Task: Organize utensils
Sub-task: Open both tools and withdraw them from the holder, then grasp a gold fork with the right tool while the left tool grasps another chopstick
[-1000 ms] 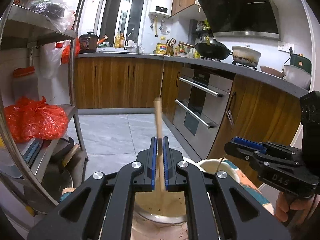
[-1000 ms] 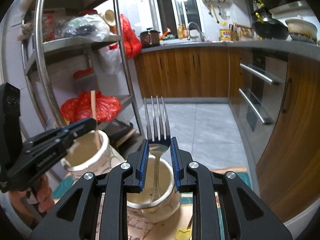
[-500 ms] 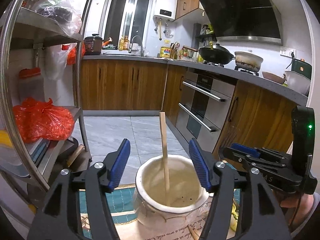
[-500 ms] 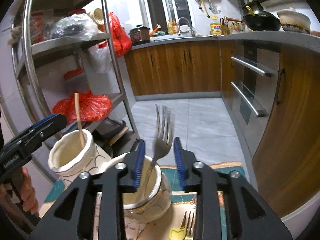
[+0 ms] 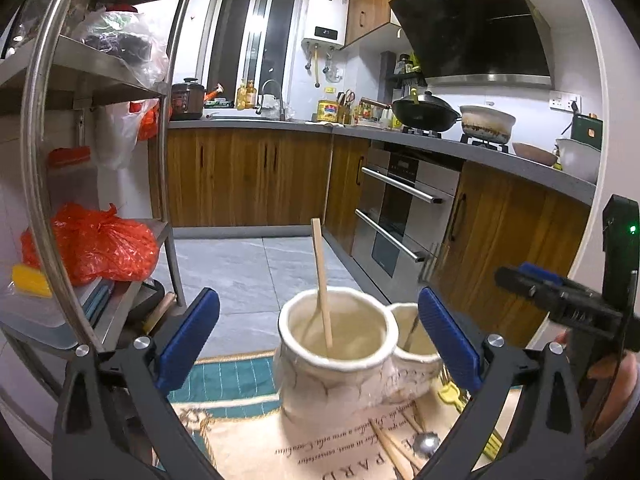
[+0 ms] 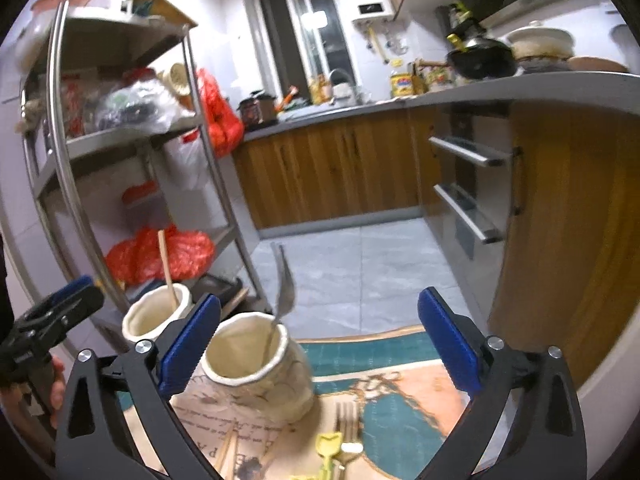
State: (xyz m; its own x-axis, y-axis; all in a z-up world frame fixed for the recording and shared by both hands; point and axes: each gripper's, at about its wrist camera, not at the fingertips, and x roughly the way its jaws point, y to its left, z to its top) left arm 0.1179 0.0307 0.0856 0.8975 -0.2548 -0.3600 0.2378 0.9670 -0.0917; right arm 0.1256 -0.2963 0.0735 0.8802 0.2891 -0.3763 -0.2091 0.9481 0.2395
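Ceramic pots loaded, both tools empty-handed

Cream pot [image 5: 334, 354] on the patterned mat [image 5: 256, 432] carries the wooden stick [image 5: 321, 280], the second pot [image 6: 256, 364] just beside it carries the steel fork [image 6: 282, 292], tilted and blurred. Left gripper [image 5: 318, 336] and right gripper [image 6: 318, 340] both have jaws spread wide, clamped on nothing. Loose utensils [image 6: 344, 428] lie on the mat by the pots. Risk, I'd say: reaching down for those could clip a pot rim and tip it, or knock the leaning fork out
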